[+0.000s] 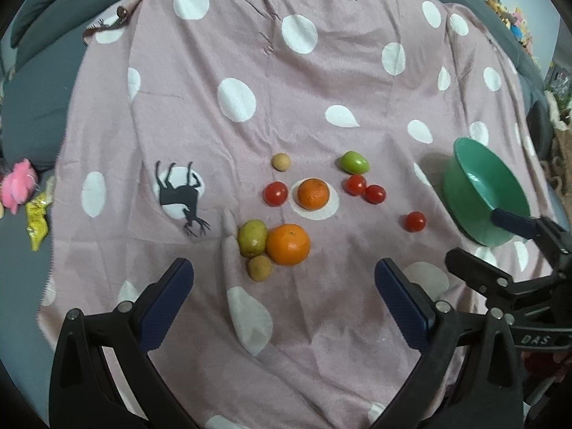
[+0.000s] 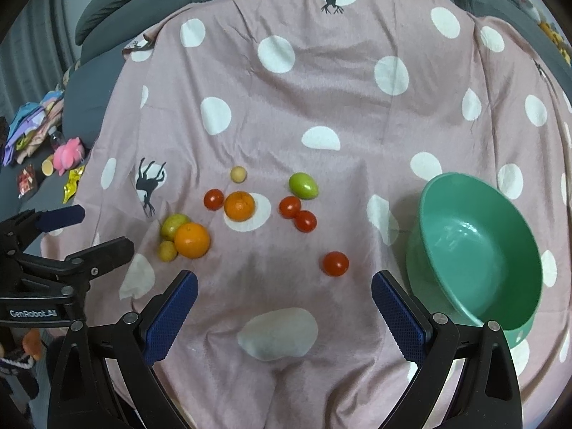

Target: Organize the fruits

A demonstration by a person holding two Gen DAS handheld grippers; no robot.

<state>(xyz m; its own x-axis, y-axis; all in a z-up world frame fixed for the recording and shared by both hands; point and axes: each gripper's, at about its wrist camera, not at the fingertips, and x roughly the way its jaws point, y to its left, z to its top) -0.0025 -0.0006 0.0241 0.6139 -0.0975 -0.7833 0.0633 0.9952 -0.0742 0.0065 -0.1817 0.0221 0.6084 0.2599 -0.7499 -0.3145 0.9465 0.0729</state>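
Note:
Fruits lie on a pink polka-dot cloth. A large orange touches a green-yellow fruit and a small tan fruit. Further back are a smaller orange, a tan ball-like fruit, a green fruit and several red tomatoes, one apart at the right. An empty green bowl sits at the right. My left gripper is open, just short of the large orange. My right gripper is open, just short of the lone tomato, left of the bowl.
The cloth covers a grey sofa or bed. A pink toy, yellow wrappers and folded clothes lie off the cloth at the left. The other gripper shows at each view's side edge.

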